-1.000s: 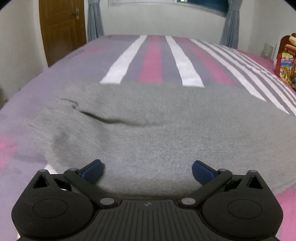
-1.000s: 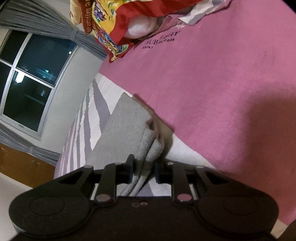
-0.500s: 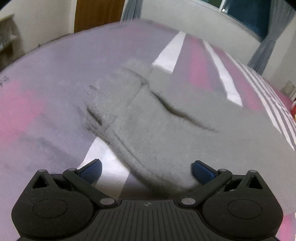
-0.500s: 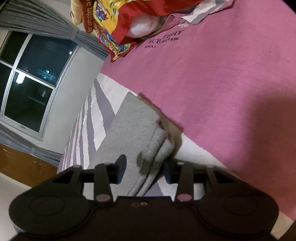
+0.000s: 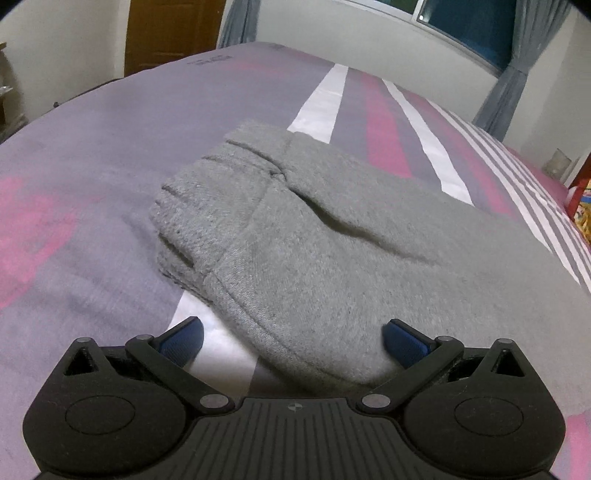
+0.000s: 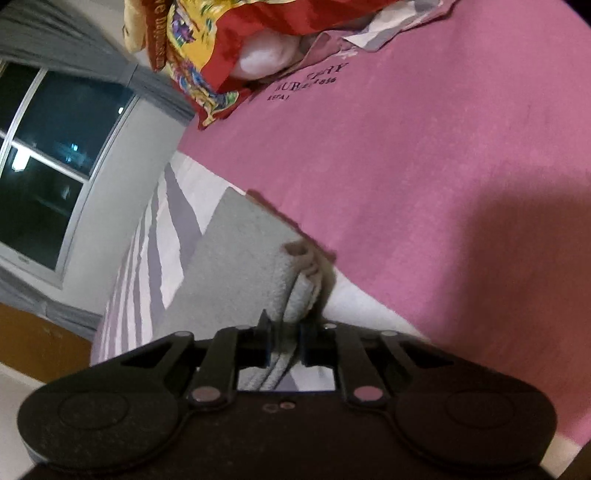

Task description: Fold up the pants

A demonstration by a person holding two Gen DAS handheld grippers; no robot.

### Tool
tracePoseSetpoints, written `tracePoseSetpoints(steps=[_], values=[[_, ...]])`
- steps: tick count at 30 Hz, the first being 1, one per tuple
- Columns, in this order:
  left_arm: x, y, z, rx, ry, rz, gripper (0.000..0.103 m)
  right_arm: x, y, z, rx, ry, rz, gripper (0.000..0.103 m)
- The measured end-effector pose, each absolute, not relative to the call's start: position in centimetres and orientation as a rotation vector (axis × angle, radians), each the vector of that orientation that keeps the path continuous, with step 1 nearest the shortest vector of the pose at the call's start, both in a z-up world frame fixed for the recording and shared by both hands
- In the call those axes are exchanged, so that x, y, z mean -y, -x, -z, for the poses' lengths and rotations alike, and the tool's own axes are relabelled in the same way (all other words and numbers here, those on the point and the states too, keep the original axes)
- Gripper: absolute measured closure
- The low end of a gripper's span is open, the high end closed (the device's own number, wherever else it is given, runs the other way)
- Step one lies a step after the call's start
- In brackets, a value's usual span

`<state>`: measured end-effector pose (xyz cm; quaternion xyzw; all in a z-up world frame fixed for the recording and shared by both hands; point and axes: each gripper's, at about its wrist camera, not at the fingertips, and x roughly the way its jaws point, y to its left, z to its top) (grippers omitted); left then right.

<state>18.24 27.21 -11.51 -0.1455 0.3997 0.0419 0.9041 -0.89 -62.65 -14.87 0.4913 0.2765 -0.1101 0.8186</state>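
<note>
A bed fills the room, its cover purple with pink patches and white, pink and grey stripes running toward the far wall, where a dark window sits between grey curtains. A brown door stands at the far left.

The grey pants lie folded in the middle of the bed, stacked in layers, with the ribbed ends showing at the left side of the pile and a soft crease across the top. The left gripper hangs low just over the near edge of the pile, its blue fingers spread wide apart with nothing between them; the right one touches or nearly touches the cloth, the left one is over a white stripe of the cover.

From the right wrist view, tipped sideways, the pants show as a grey slab with the folded layers at its corner lying where the striped cover meets a pink sheet with dark lettering on it. The right gripper has its fingers drawn close together and clamped on the near edge of those layers. A red and yellow patterned bundle lies at the far end of the pink sheet, near the window.
</note>
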Motion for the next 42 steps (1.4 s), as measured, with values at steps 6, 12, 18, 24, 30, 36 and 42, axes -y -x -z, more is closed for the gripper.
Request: tracePoseSetpoints(steps=[6,12,18,24,30,36,42], values=[[-26.9,-17.8,10.9,-0.824,0.271,-0.082,0.0,60.9,-0.6,12.4,-0.638,-0.904,0.302,0.089],[-27.5,-17.0,10.1,-0.828,0.255,-0.051,0.0,56.4,-4.0,6.6,-0.591,-0.687,0.282,0.089],[-28.5,-15.9,9.9,-0.804,0.296,-0.063,0.0,47.7,-10.1,2.5,-0.597,-0.54,0.104,0.089],[-29.2,-14.6,10.0,-0.803,0.319,-0.041,0.0,35.8,-14.9,2.8,-0.667,-0.435,-0.142,0.089],[-29.2,-13.8,10.0,-0.814,0.295,-0.017,0.0,25.2,-16.4,6.3,-0.799,-0.244,-0.328,0.089],[-28.9,-13.2,10.4,-0.82,0.24,0.004,0.0,23.1,-15.3,7.4,-0.807,-0.18,-0.343,0.089],[-28.1,-13.0,10.7,-0.82,0.203,-0.008,0.0,21.0,-13.7,7.5,-0.778,-0.098,-0.421,0.089]])
